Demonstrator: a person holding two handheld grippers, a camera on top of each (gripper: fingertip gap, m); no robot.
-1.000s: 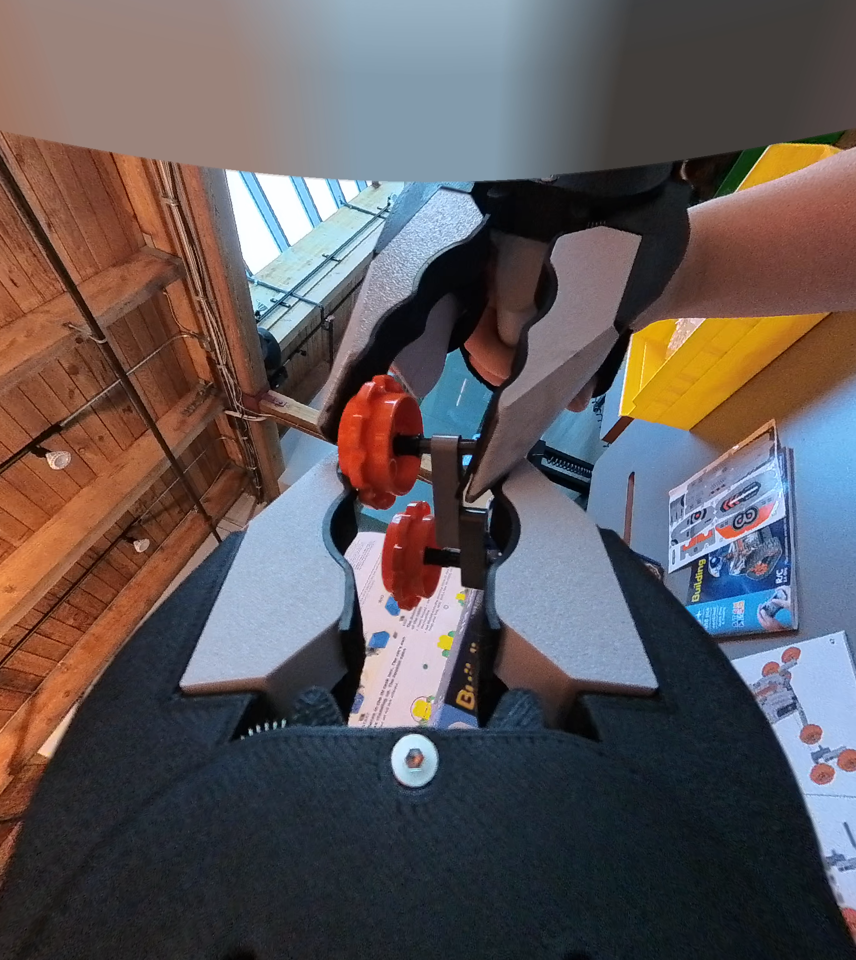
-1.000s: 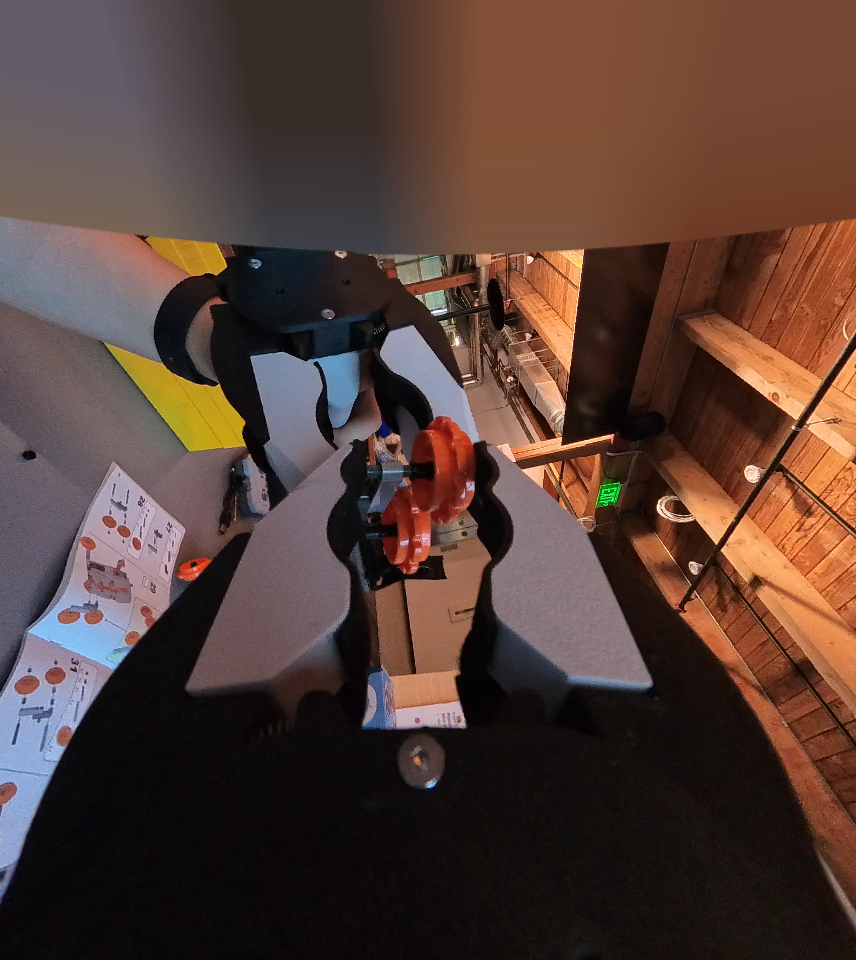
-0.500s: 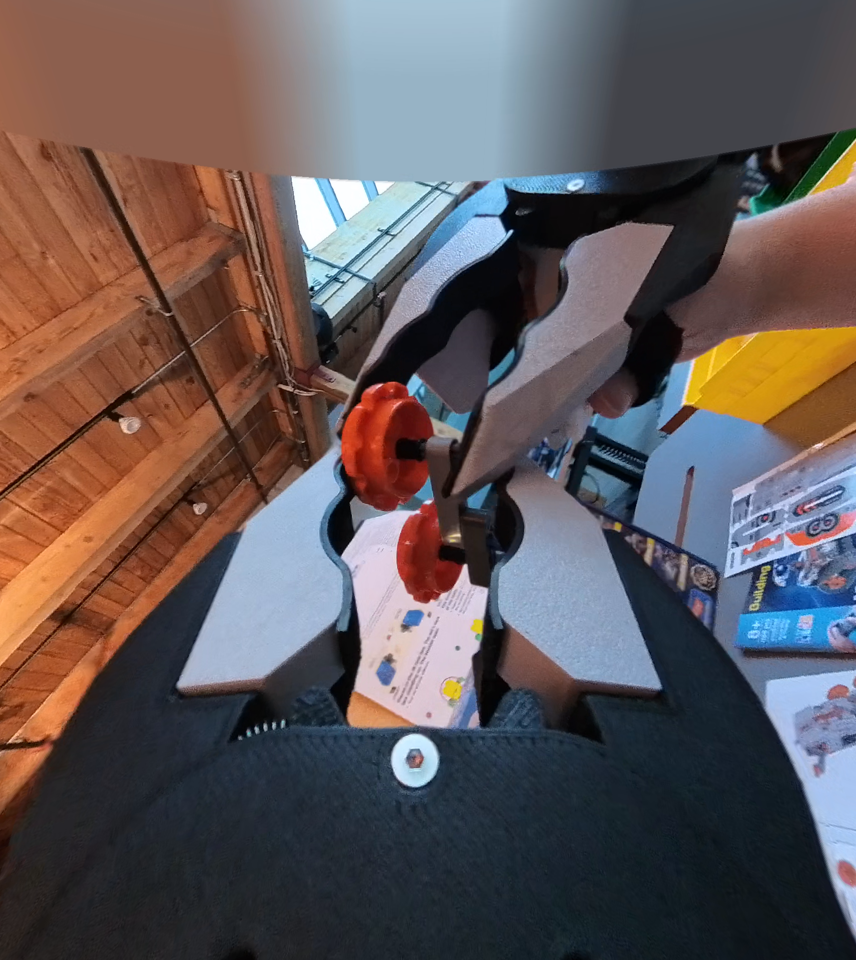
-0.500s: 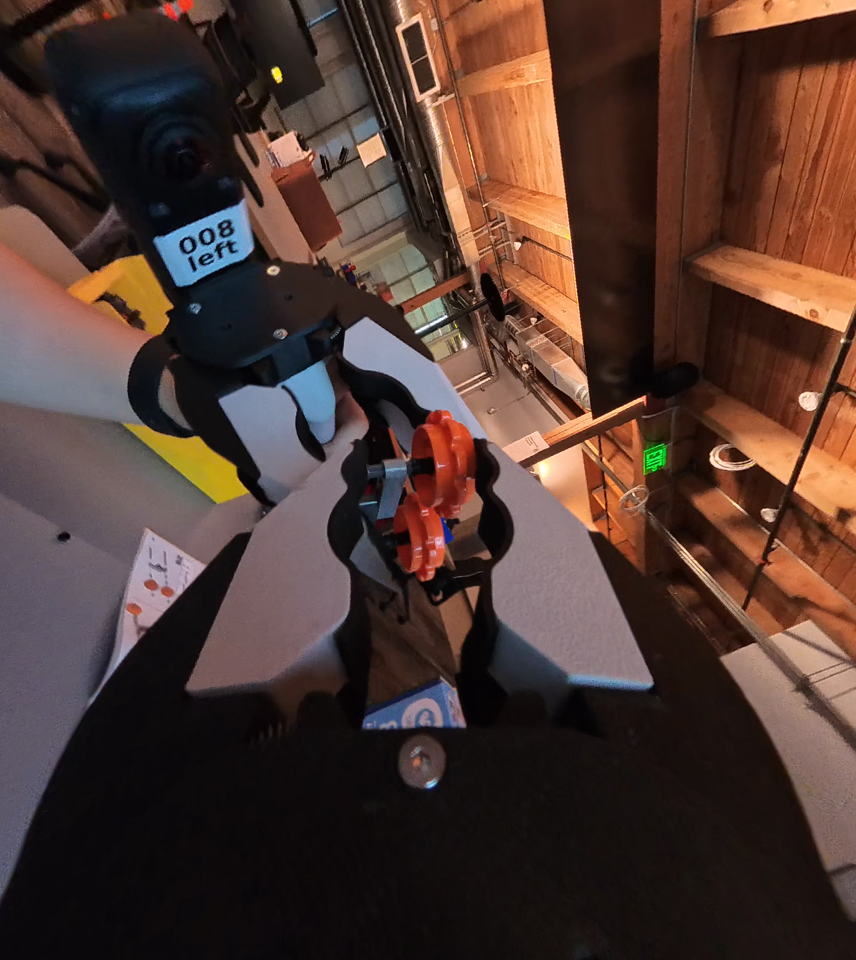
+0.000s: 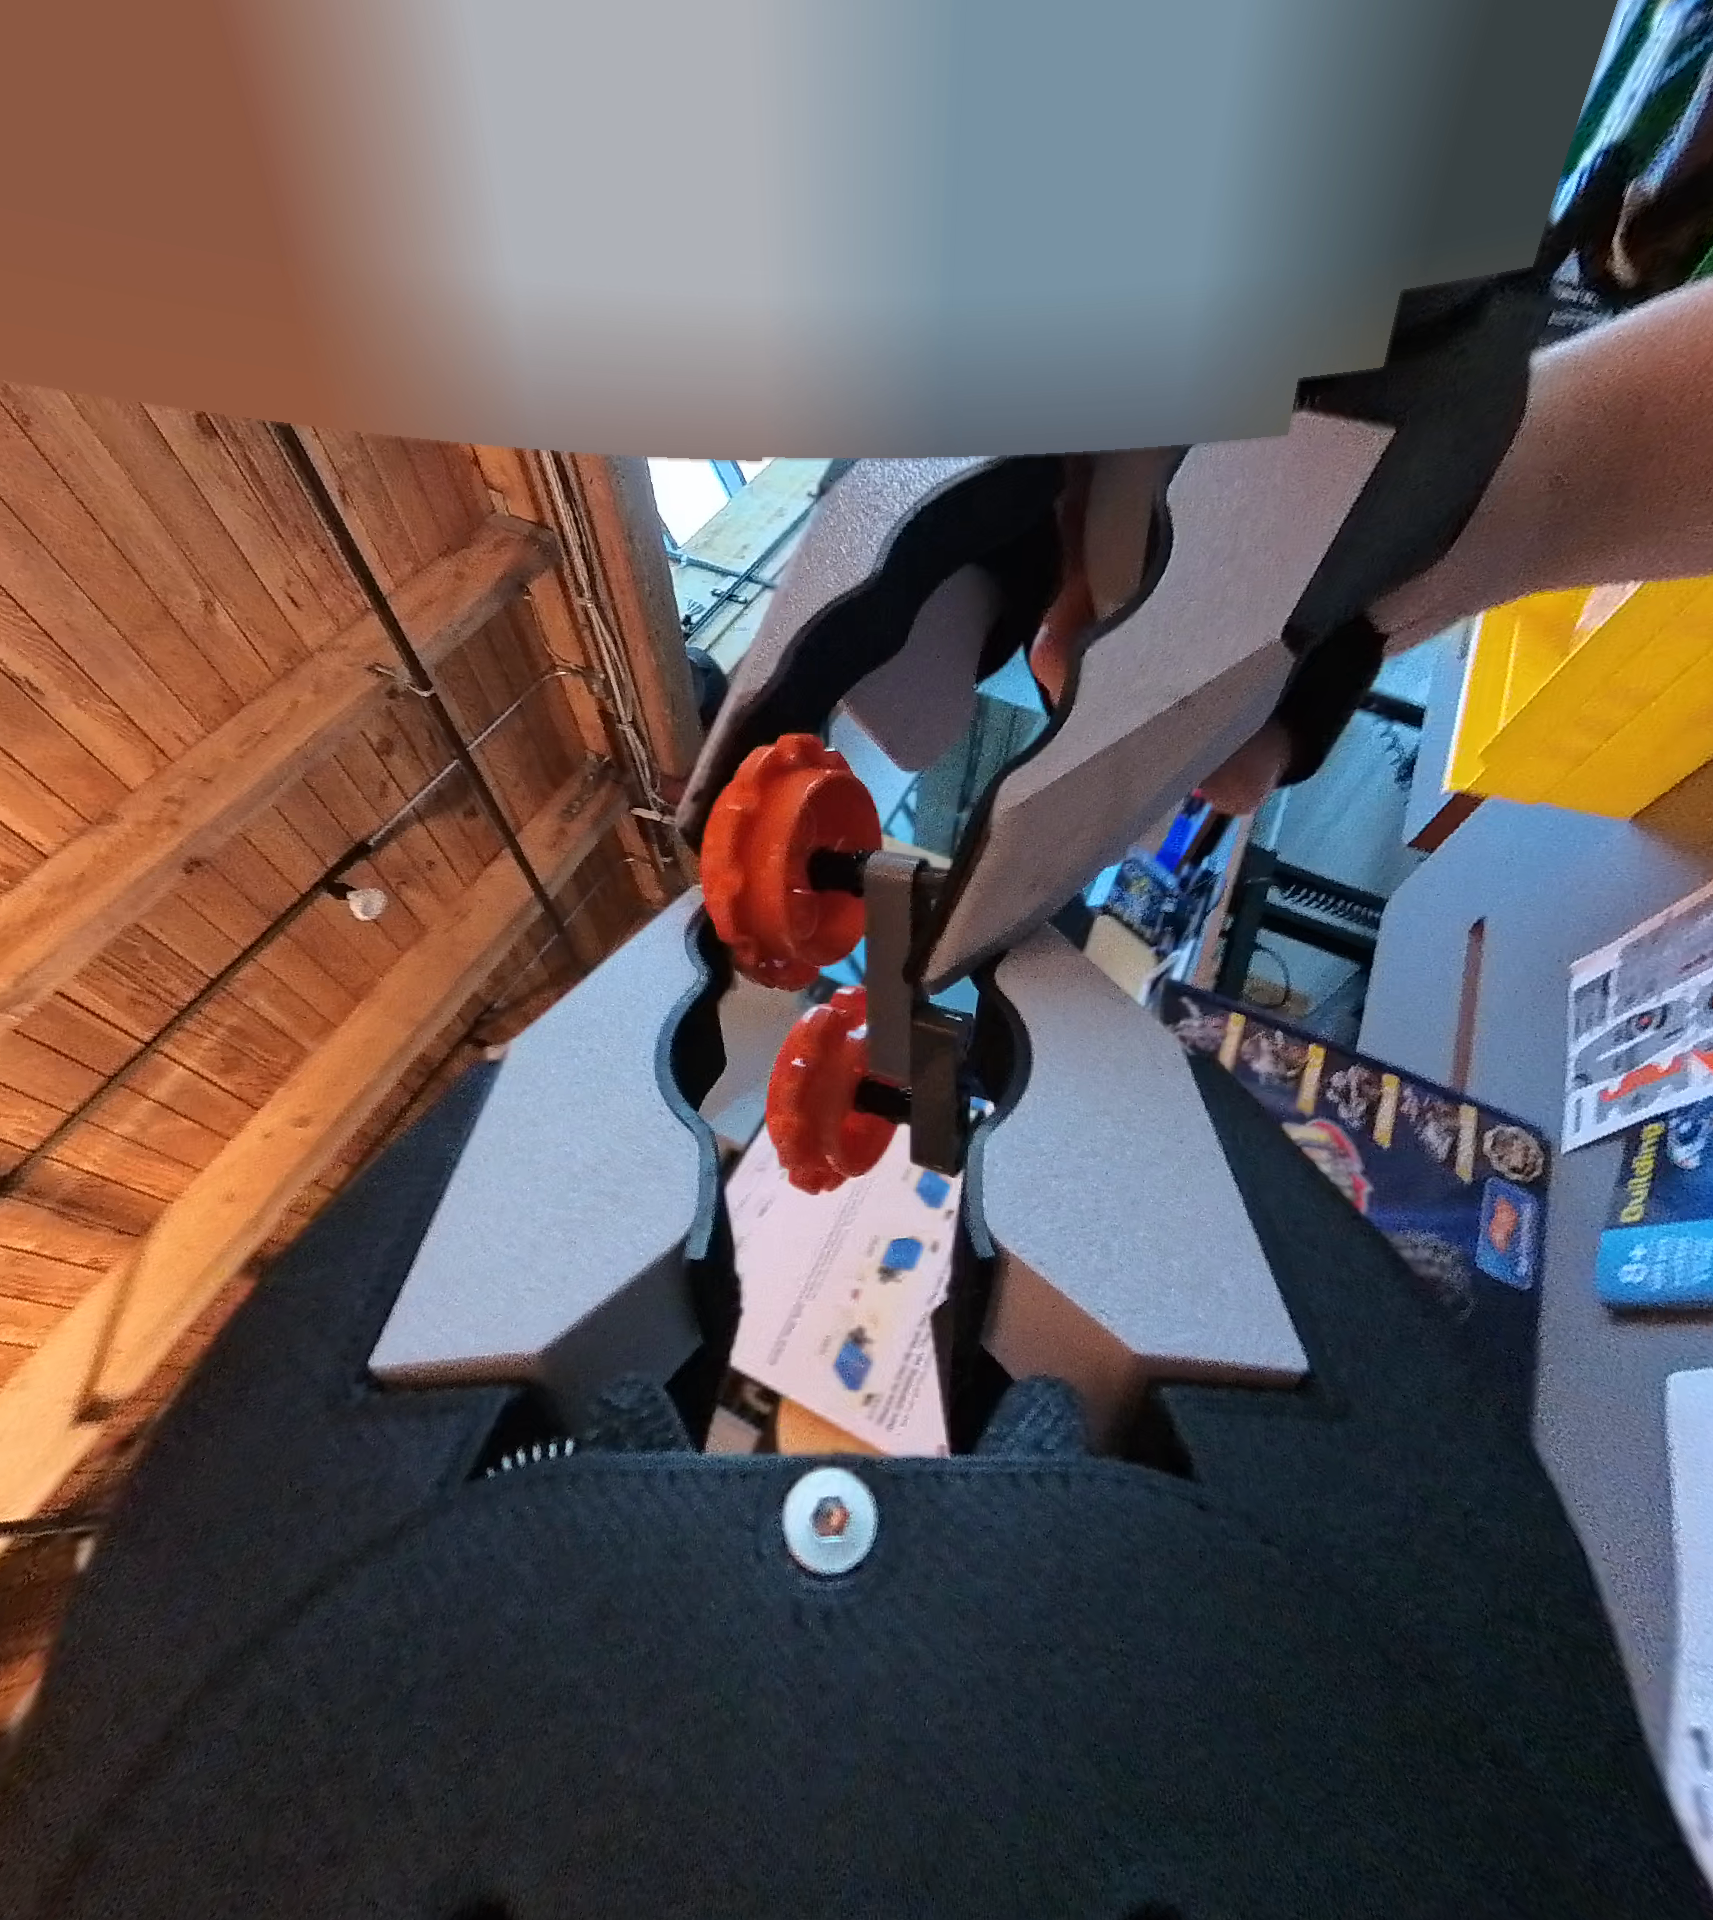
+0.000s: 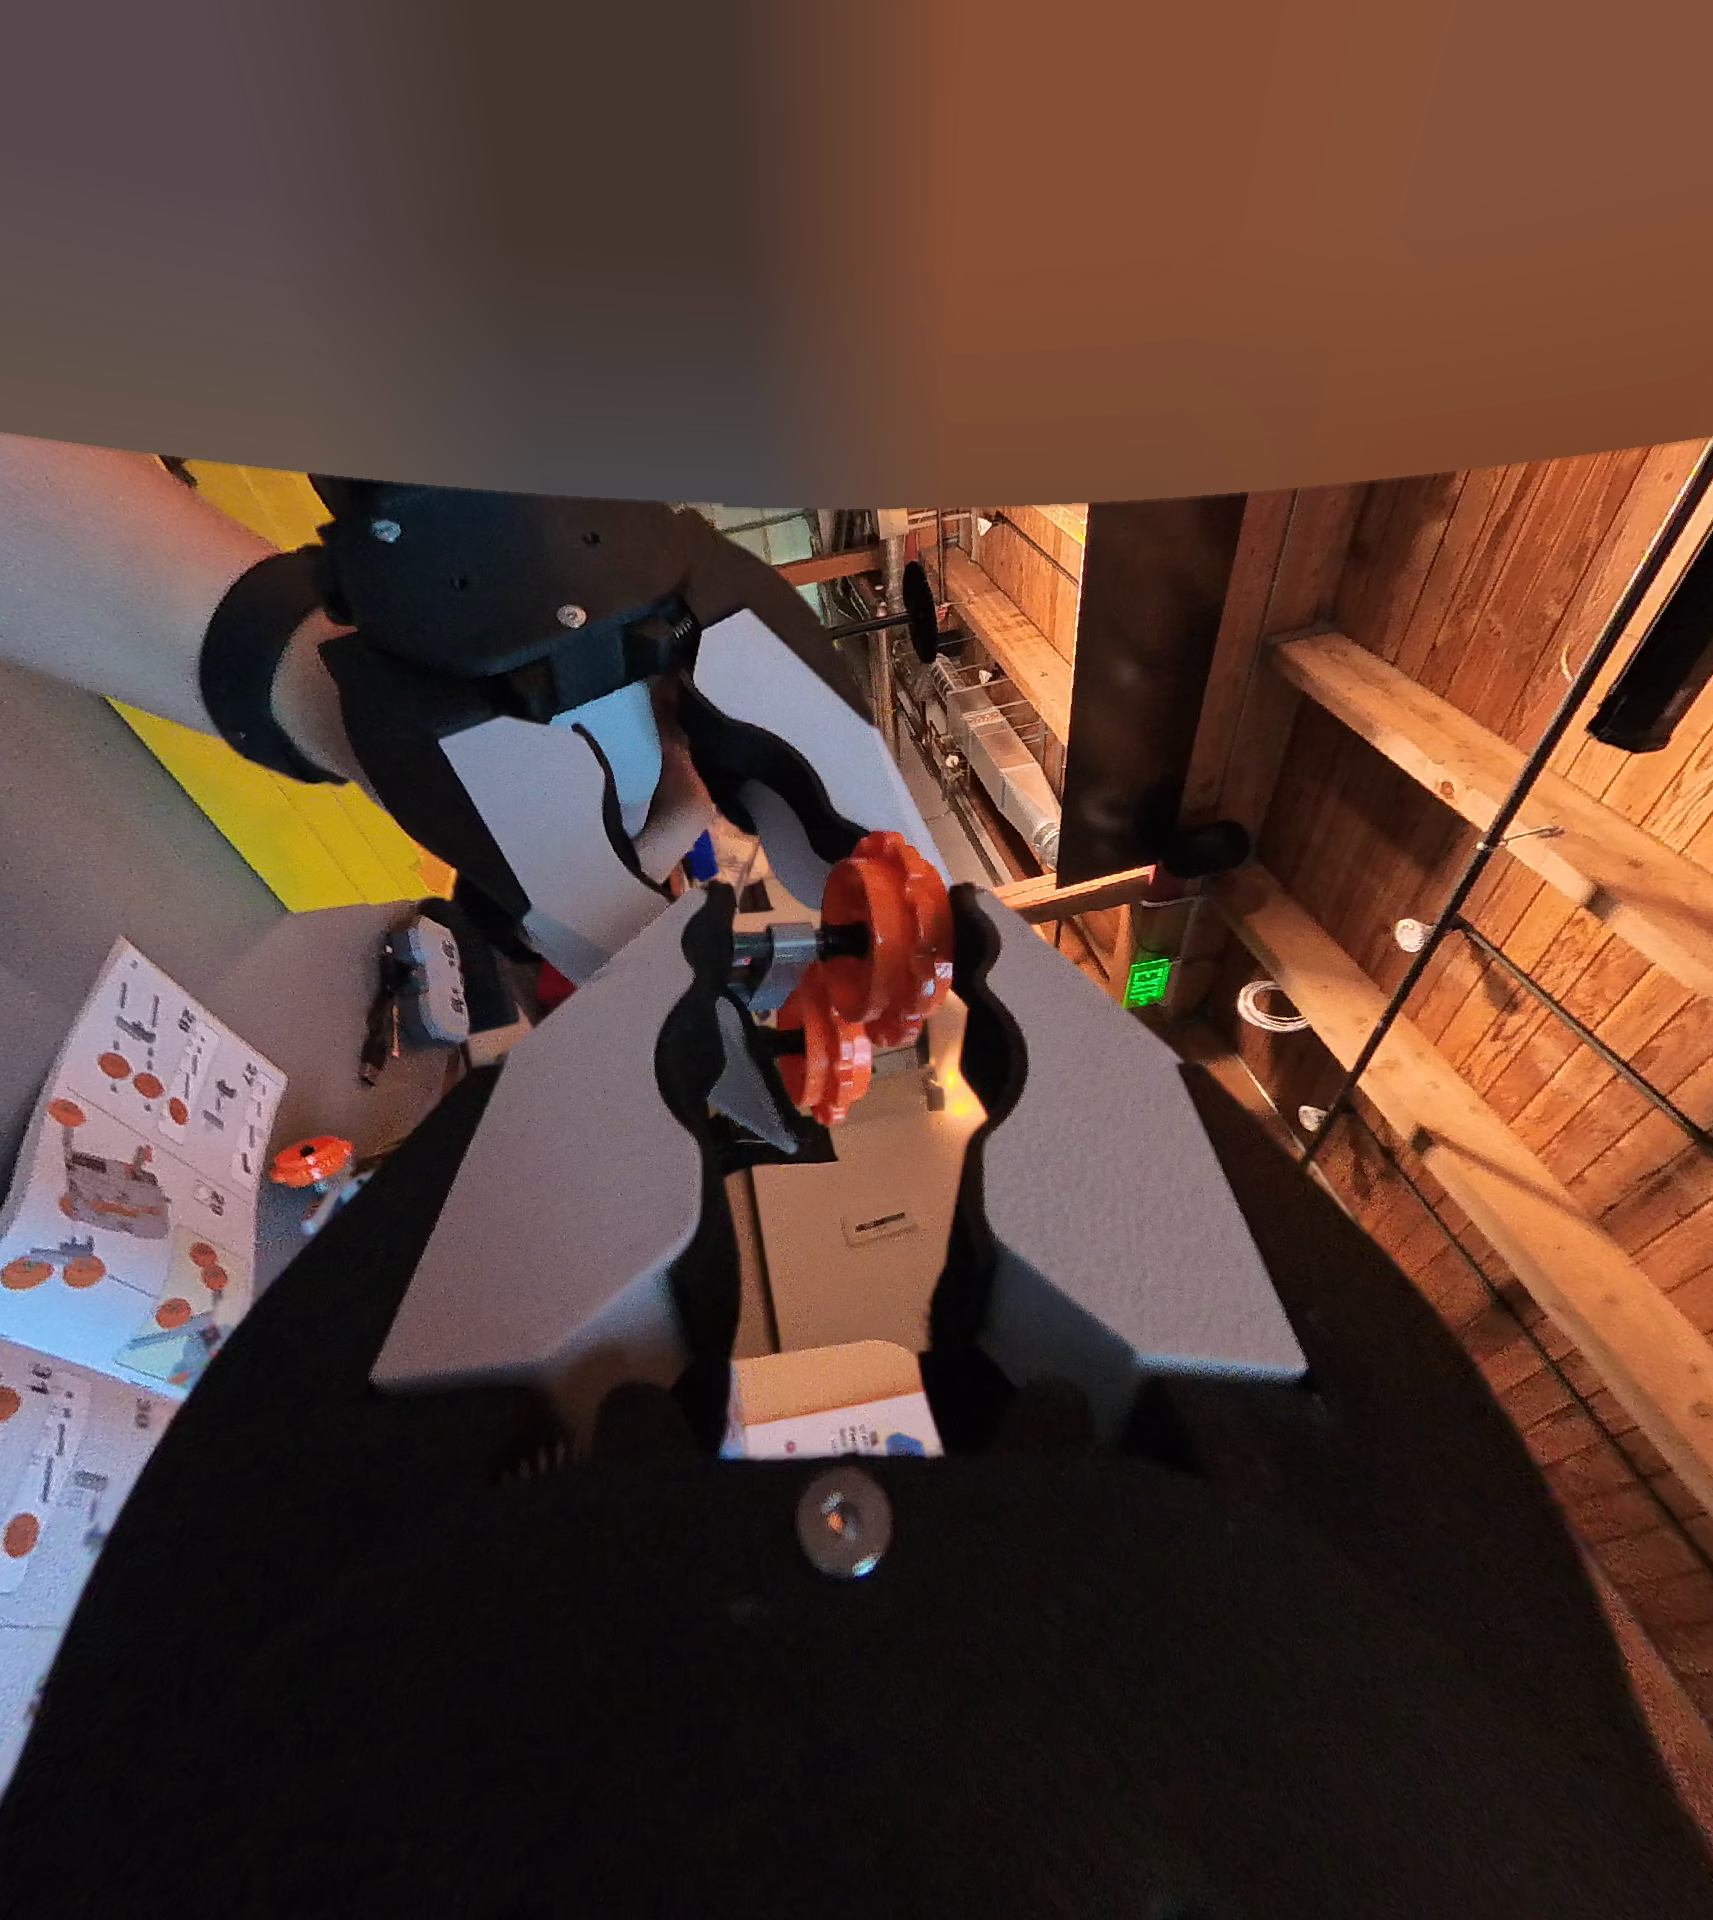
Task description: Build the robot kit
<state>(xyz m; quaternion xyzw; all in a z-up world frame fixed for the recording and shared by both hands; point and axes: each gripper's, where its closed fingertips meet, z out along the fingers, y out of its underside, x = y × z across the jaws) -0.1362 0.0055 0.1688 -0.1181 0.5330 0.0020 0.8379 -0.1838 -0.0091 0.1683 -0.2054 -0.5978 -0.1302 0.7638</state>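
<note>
Together, both grippers [image 5: 836, 997] [image 6: 836, 935] clamp orange-wheeled assembly [image 5: 831, 987]

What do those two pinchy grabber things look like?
Both the left gripper and the right gripper have a black textured body, a silver bolt in the middle, and two grey wedge fingers with wavy black inner edges. A black strap loops the wrist.

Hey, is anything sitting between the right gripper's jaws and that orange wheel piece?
Nothing visible does. The right gripper has its jaws closed directly on the orange wheel piece. The left gripper straddles its lower end, but whether it is touching the piece is unclear.
</note>
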